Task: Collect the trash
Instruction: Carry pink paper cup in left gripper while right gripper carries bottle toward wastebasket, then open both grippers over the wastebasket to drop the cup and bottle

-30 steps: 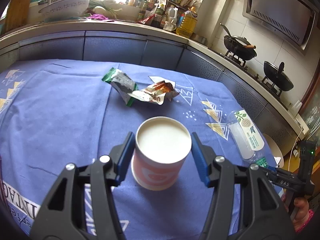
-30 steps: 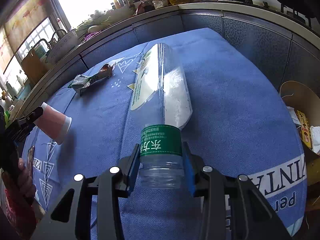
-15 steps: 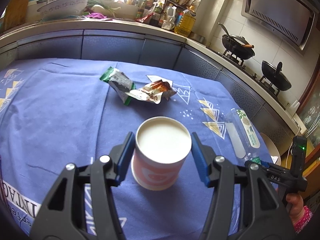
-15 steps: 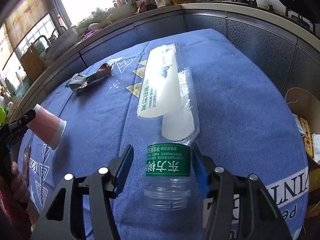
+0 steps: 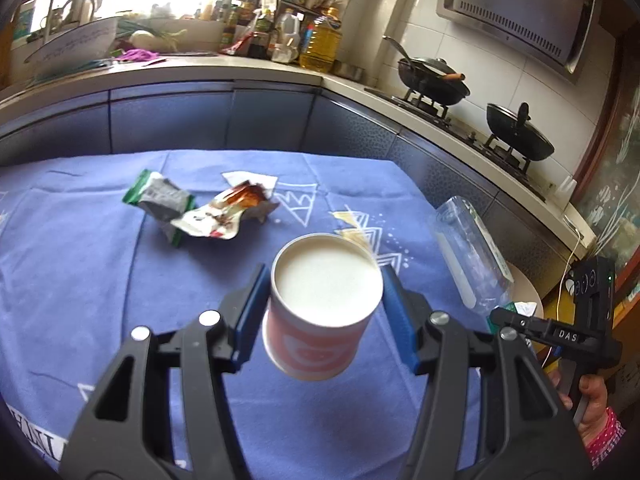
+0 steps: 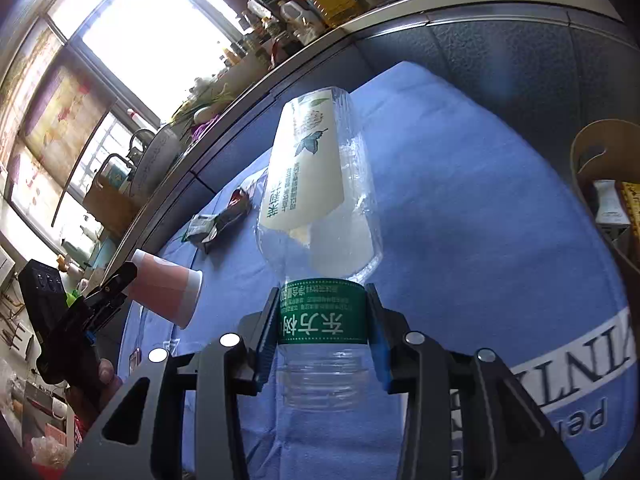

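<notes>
My left gripper is shut on a pink paper cup and holds it above the blue tablecloth. My right gripper is shut on the green-banded neck of a clear plastic bottle, lifted and tilted up off the cloth. The bottle also shows in the left wrist view at the right. Two crumpled wrappers lie on the cloth beyond the cup; they also show in the right wrist view. The cup shows there at the left.
A cardboard bin with trash stands off the table's right edge. A counter with bottles and a bowl runs behind the table. Two black woks sit on the stove at the right.
The right gripper closed on the bottle's neck and lifted it, tilting it upward. The left gripper kept the cup and raised it slightly.
</notes>
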Tool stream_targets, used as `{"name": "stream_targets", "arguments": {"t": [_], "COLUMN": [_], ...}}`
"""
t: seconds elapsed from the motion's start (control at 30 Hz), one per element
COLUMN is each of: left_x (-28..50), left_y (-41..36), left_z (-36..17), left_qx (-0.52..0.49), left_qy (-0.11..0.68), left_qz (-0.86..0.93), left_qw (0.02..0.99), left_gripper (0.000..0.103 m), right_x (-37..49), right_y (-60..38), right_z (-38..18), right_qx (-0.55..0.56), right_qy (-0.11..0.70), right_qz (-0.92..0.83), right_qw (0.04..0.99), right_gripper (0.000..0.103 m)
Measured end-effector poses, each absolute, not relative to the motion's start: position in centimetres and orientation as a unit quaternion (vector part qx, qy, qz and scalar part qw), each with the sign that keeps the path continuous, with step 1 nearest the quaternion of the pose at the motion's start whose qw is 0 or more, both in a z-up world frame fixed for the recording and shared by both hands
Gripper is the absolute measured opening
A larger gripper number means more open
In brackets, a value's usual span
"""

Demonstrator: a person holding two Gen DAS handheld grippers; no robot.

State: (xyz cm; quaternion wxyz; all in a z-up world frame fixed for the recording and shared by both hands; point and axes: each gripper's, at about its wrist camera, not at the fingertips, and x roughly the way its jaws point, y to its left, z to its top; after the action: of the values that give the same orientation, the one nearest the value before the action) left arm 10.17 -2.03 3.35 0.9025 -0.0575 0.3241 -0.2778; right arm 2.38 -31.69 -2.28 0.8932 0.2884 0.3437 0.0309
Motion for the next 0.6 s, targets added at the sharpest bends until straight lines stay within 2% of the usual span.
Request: {"name": "stream_targets", "arguments": {"t": [0.2,0.37,0.6], "left_x": [10.2,9.6,8.8], "left_y": [-9.8,-17.4,-28.6], "left_z": [4.9,6.1,7.1], "left_qx": [-0.028,-0.001,0.022], "left_qy": [0.317,0.308,0.303], "left_qz": [-0.343,-0.401,-0.477], "left_qw": [0.884,0.863,0.825], "left_gripper": [0.054,0.054,0.054], "right_x": [-3.1,-5.3,-4.4], "right_y": [-40.6,-47.4,-51.2], "right_z": [-1.1,-3.1,-6.0], "right_qx": [0.257,0.187,0.118], "right_qy": [0.333,0.405,0.503], "right_qz": [-0.095,-0.187,-0.202], "right_qw": [0.902,0.875,0.832], "right_gripper": [0.04,0.04,0.04]}}
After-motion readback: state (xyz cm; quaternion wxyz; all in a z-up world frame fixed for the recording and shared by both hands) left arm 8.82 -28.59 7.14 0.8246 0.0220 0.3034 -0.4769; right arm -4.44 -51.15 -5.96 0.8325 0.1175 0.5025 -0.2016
